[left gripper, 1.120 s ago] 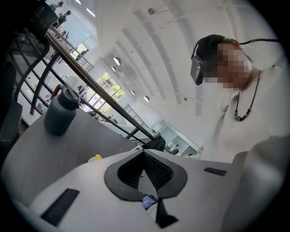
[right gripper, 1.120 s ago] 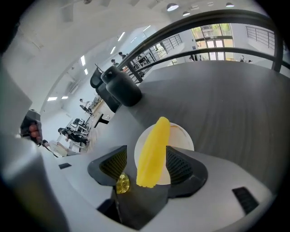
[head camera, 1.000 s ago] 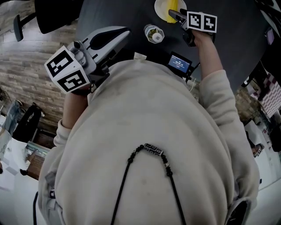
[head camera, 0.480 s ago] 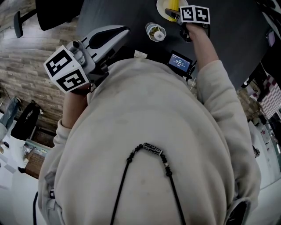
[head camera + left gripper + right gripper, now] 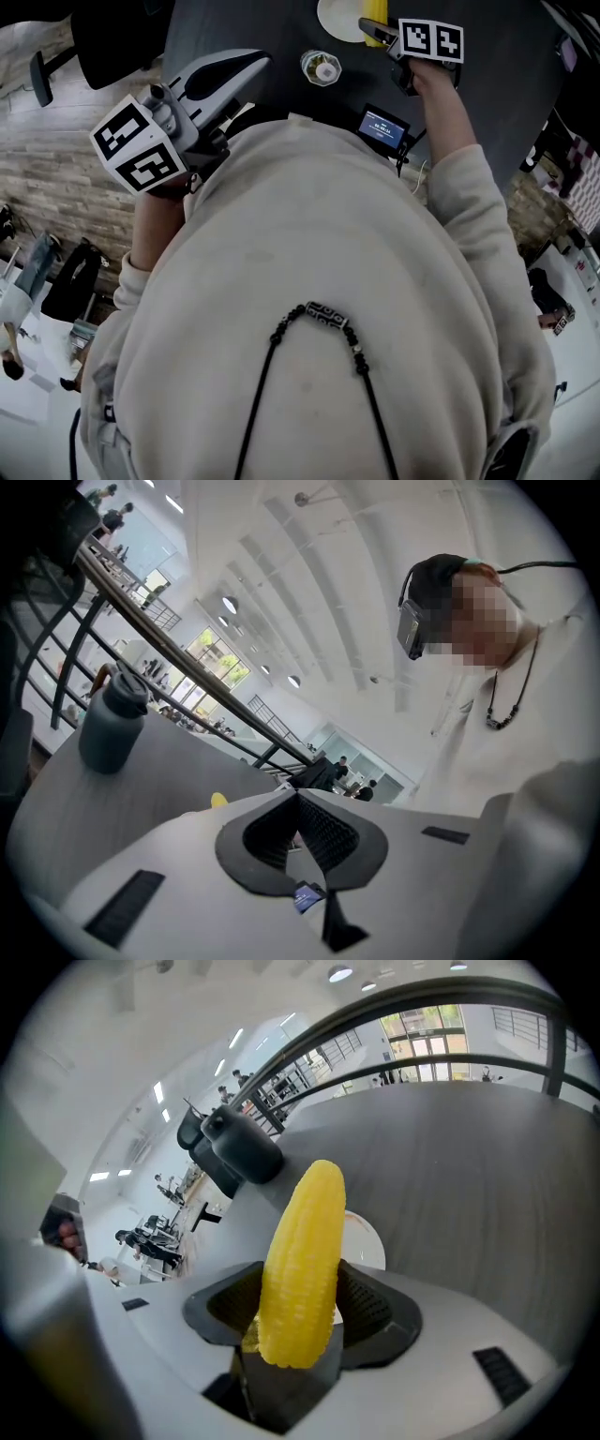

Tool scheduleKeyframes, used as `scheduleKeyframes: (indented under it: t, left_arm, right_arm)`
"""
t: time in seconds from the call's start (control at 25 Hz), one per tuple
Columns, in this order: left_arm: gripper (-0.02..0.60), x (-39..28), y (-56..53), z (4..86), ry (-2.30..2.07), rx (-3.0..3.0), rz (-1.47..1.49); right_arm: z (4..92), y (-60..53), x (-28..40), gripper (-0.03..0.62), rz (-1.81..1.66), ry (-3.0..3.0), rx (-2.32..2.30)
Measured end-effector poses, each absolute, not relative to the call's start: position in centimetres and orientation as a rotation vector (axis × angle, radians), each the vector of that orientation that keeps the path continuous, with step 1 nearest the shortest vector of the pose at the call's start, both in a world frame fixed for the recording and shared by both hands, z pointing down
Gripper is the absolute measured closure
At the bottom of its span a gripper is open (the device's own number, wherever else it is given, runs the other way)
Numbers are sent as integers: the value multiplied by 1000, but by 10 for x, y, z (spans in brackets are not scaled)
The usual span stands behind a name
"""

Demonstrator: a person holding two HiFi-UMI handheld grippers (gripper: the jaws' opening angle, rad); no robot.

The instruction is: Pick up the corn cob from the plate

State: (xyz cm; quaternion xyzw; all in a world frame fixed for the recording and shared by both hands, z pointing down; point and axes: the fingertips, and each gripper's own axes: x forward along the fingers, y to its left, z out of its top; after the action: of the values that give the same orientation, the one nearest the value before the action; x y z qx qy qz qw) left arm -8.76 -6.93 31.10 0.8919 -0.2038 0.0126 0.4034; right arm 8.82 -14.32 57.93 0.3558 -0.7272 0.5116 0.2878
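Observation:
The yellow corn cob [image 5: 300, 1260] stands upright between the pads of my right gripper [image 5: 298, 1283], whose jaws are closing on it and press its sides. Behind and below it lies the white plate [image 5: 367, 1241] on the dark table. In the head view, my right gripper [image 5: 375, 28] sits at the plate [image 5: 336, 19] at the top edge, with a bit of the corn cob [image 5: 376, 9] showing. My left gripper [image 5: 253, 58] is held near my chest, away from the plate, with its jaws shut and empty; its pads meet in the left gripper view [image 5: 298, 799].
A capped bottle [image 5: 321, 67] stands just left of the plate; it is the dark bottle [image 5: 239, 1147] in the right gripper view. A small device with a lit screen [image 5: 382, 128] lies at the table's near edge. An office chair [image 5: 112, 28] stands at the far left.
My right gripper shifted a little over the plate, with the corn at its jaws throughout. The left gripper stayed where it was.

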Motion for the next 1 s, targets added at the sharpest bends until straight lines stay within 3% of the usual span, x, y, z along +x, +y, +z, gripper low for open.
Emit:
scheduleKeyframes:
  t: [0.6, 1.0]
  left_arm:
    - [580, -24, -69, 262, -125, 2502, 86]
    - [580, -9, -50, 238, 39, 2602, 88]
  right_arm:
    - [368, -84, 145, 338, 1193, -2347, 1244]
    - [261, -42, 120, 338, 962, -2637, 1412]
